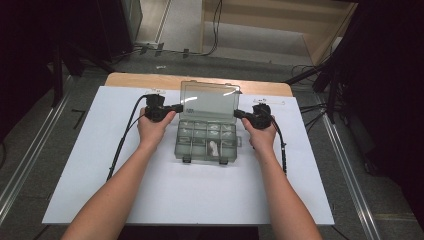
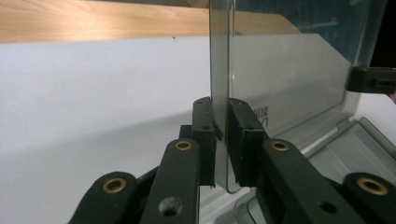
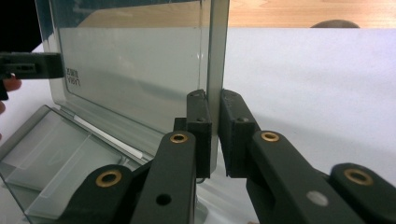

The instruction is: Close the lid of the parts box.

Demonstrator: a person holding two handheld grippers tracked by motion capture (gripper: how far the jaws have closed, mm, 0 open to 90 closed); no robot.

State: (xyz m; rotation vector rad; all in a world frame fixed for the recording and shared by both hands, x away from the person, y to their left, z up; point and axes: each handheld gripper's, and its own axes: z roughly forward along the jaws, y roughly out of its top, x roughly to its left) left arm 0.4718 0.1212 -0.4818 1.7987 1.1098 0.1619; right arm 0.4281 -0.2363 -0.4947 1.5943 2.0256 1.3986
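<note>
Organizer box (image 1: 206,142) mid-surface, lid (image 1: 209,102) upright at far side. My left gripper (image 2: 221,135) jaws pinch lid's left edge, right gripper (image 3: 215,130) jaws pinch right edge. Lid's long axis spans between both hands.

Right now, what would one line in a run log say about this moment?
left hand-held gripper: shut on lid left edge | right hand-held gripper: shut on lid right edge | lid: upright, open | box: on white sheet

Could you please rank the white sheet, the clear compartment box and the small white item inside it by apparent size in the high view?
1. white sheet, largest by far.
2. clear compartment box, lid raised.
3. small white item, lying in a front compartment.
</note>
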